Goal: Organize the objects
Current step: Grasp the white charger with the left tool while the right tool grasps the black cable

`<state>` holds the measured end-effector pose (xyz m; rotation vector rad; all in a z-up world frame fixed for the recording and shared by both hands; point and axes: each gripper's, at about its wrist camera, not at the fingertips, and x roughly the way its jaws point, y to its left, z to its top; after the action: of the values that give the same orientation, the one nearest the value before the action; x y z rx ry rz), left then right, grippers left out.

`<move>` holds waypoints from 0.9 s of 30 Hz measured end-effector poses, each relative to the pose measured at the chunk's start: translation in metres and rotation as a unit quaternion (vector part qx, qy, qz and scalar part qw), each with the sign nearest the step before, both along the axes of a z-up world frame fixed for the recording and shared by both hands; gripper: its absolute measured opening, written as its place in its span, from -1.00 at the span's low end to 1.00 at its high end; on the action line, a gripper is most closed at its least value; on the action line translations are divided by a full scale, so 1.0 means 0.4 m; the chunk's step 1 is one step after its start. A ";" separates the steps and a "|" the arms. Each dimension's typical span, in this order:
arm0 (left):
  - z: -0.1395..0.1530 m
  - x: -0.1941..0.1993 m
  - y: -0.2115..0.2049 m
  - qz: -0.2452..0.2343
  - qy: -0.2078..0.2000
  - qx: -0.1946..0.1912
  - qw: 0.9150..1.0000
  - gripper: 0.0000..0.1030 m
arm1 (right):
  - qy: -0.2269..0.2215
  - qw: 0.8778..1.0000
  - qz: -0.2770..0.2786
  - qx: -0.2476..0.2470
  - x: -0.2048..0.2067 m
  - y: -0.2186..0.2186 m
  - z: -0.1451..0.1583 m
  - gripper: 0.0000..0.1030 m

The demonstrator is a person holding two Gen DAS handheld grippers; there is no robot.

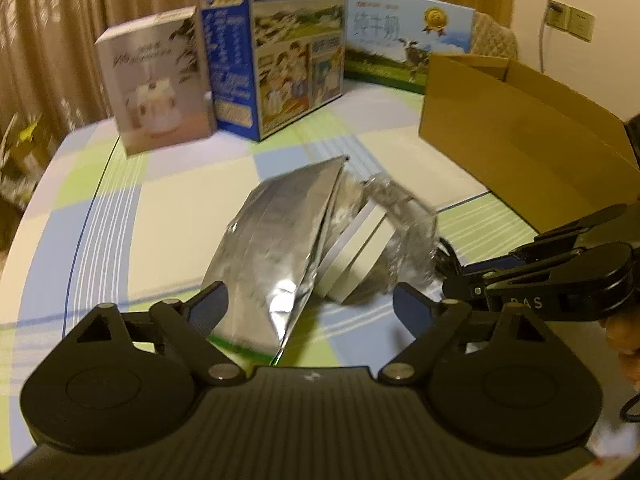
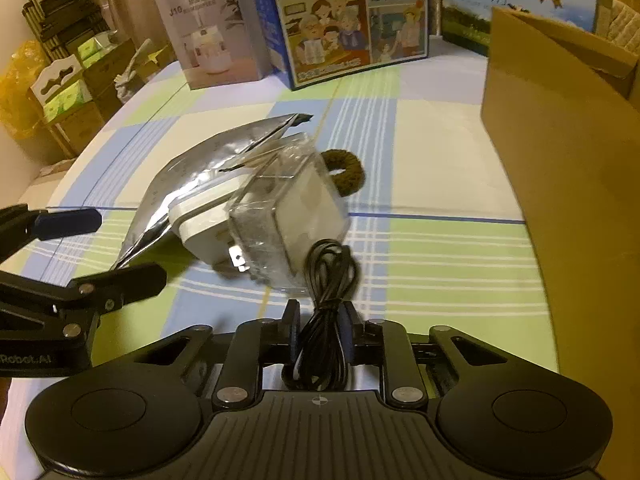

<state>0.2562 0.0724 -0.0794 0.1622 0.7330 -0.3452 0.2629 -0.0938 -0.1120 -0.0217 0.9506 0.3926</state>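
A silver foil pouch (image 1: 276,240) lies on the checked tablecloth, leaning against a white charger block in clear plastic wrap (image 1: 360,248). My left gripper (image 1: 310,304) is open, its fingers either side of the pouch's near end. My right gripper (image 2: 320,328) is shut on a coiled black cable (image 2: 330,276), just in front of the wrapped charger (image 2: 280,216). The pouch (image 2: 188,184) lies left of it, and a brown ring (image 2: 346,172) lies behind it. The right gripper shows at the right in the left wrist view (image 1: 532,256). The left gripper's fingers (image 2: 68,224) show at the left.
An open brown cardboard box (image 1: 520,128) stands at the right, close to my right gripper (image 2: 560,160). A white humidifier box (image 1: 156,80), a blue milk carton box (image 1: 280,48) and a flat milk box (image 1: 400,40) stand along the far edge. Shelves with boxes (image 2: 60,80) stand beyond the table's left edge.
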 end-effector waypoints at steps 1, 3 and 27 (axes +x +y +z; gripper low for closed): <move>0.002 0.003 -0.009 -0.007 -0.006 0.002 1.000 0.61 | -0.002 1.000 -0.003 0.002 -0.001 -0.005 0.005 -0.71; 0.005 0.010 -0.025 -0.020 -0.014 0.004 1.000 0.52 | -0.004 1.000 -0.013 0.005 -0.001 -0.017 0.013 -0.74; -0.032 0.027 -0.114 -0.077 -0.026 0.073 0.994 -0.46 | 0.001 1.000 0.000 -0.004 0.024 -0.032 -0.015 -0.76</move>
<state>0.2672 0.0270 -0.0921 0.3652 0.6968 -0.4322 0.2727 -0.1066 -0.1179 -0.0280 0.9545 0.3895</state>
